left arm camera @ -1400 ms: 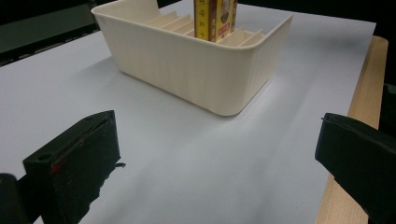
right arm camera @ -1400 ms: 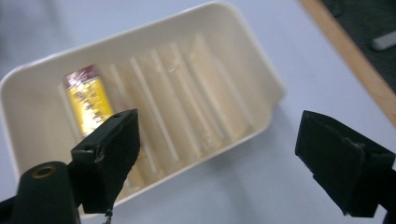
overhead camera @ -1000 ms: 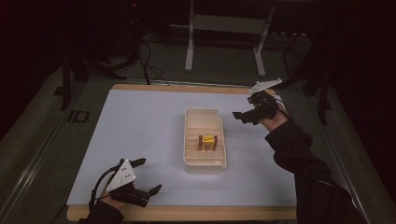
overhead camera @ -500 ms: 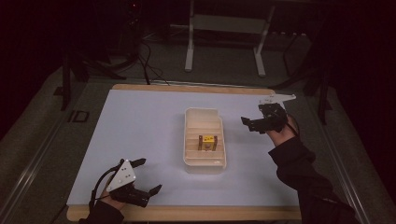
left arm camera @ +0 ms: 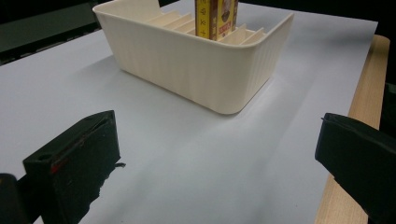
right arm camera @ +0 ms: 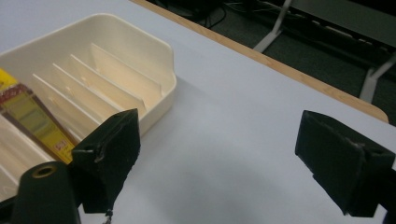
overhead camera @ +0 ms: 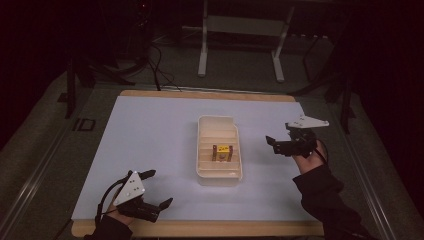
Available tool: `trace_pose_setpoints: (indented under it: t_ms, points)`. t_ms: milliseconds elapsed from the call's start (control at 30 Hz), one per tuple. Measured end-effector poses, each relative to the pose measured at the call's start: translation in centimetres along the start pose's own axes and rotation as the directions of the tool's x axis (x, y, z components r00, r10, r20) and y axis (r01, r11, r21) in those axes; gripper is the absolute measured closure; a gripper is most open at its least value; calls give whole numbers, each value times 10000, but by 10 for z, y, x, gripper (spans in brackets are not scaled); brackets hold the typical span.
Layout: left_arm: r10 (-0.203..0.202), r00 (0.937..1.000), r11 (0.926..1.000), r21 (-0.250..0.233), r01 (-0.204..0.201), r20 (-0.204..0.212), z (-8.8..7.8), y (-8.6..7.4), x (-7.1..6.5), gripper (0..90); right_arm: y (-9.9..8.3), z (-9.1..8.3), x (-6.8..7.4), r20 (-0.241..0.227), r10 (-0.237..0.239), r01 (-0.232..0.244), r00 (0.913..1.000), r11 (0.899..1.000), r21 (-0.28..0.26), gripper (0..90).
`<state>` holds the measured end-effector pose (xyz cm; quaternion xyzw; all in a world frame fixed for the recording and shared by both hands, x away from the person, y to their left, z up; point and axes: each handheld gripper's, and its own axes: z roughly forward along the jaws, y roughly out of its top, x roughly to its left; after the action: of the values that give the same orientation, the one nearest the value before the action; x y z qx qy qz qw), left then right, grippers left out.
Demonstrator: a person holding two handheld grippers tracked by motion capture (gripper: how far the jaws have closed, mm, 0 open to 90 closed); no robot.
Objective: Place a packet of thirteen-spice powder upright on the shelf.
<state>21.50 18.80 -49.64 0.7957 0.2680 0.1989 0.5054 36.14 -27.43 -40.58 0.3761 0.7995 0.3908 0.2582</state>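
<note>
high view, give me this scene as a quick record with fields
surface: white table with wooden edge
bin: cream slotted tray, mid-table
contents: yellow and red box standing in a slot
left gripper: open, near front edge, holding nothing
right gripper: open, right of tray, holding nothing

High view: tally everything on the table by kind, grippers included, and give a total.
Grippers: 2, the left gripper and the right gripper, both open and empty.
Cream slotted tray: 1.
Yellow and red box standing in a slot of that tray: 1.
Total: 4.
</note>
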Motion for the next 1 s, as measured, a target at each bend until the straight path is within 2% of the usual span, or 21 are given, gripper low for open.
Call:
trace_pose_setpoints:
  t_ms: [333, 433, 533, 667, 833, 1000]
  points:
    - [0, 10000, 10000, 38, 0, 4, 1, 0, 0, 0, -23, -19, 0, 51, 597, -596, 9982, 9979, -271, 142]
    - [-10, 10000, 10000, 33, 10, 1, 1, 0, 0, 0, -31, -24, 1, 82, 526, -524, 9986, 9984, -188, 142]
    - [-31, 10000, 10000, 36, 31, 10, 1, -1, 0, 0, -37, -30, -1, 169, 654, -649, 9977, 9974, -321, 142]
    - [-30, 10000, 10000, 42, 30, 20, 1, -1, -1, 0, -47, -37, -3, 332, 943, -926, 9950, 9944, -509, 142]
    - [-33, 10000, 10000, 58, 33, 26, 1, -1, -1, 0, -58, -42, -8, 389, 1083, -1069, 9934, 9936, -355, 142]
    - [-37, 10000, 10000, 80, 36, 25, 1, -1, -1, 0, -71, -48, -10, 583, 1467, -1444, 9875, 9886, -416, 142]
